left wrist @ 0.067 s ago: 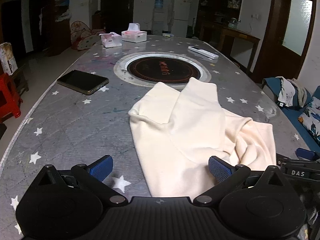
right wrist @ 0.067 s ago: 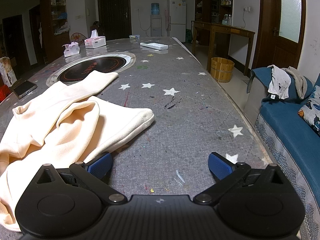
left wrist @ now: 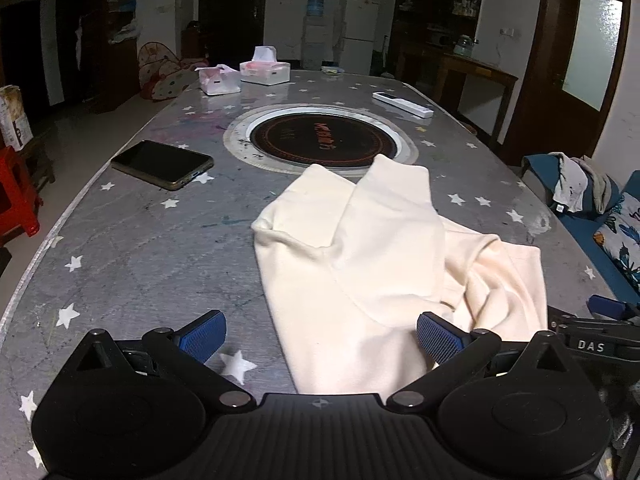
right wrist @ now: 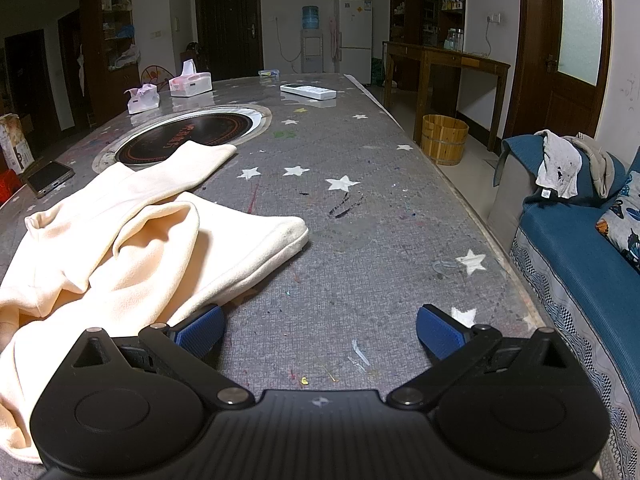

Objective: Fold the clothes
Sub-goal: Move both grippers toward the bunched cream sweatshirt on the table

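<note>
I see a cream top (left wrist: 360, 256) lying on the grey star table (left wrist: 132, 256). In the left view it fills the middle and lower right of the frame. Its long way runs from the bottom of the frame up toward the round black plate (left wrist: 320, 140). A folded sleeve points up at that plate and its end touches the rim. The right side of the top is bunched and wrinkly.

In the right view the top (right wrist: 120, 252) sits in the lower left, and the sleeve points to the upper right.

My left tongs (left wrist: 320, 338) are spread wide and hold nothing. The bottom edge of the top lies between the blue pads (left wrist: 438, 338). My right tongs (right wrist: 320, 334) are wide too and hold nothing. The left pad is just beside the cloth, and bare table lies between the pads.

A phone (left wrist: 162, 164) lies at the middle left of the left view, well apart from the top.
</note>
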{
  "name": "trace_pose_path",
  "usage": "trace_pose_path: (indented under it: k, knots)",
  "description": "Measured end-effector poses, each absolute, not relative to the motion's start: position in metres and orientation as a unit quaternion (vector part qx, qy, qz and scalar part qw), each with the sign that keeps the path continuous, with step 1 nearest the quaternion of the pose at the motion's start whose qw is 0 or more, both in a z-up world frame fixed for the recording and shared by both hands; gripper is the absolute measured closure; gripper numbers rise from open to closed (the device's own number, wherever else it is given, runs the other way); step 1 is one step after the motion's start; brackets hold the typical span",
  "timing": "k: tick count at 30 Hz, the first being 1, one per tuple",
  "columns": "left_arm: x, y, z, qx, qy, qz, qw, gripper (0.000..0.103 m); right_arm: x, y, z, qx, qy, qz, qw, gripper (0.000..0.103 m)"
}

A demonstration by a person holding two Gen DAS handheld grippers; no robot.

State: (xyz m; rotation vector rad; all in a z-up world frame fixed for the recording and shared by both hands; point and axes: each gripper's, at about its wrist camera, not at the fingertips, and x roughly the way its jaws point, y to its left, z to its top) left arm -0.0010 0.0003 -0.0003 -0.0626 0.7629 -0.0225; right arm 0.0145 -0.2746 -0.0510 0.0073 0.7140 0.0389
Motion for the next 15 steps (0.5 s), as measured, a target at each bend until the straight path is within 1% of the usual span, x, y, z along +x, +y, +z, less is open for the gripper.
trace_pose_path:
  k: [4, 8, 15]
  knots:
    - [-0.003, -0.002, 0.000, -0.032, 0.375, -0.008, 0.926, 0.000, 0.010, -0.274, -0.050, 0.007, 0.349, 0.029, 0.937, 0.000]
    - [-0.011, -0.028, 0.005, -0.023, 0.372, -0.001, 0.928, 0.000, 0.006, -0.273, -0.049, 0.010, 0.348, 0.039, 0.937, 0.000]
    - [-0.013, -0.031, 0.005, -0.020, 0.368, -0.005, 0.930, 0.000, -0.009, -0.266, -0.044, 0.004, 0.346, 0.065, 0.936, 0.000]
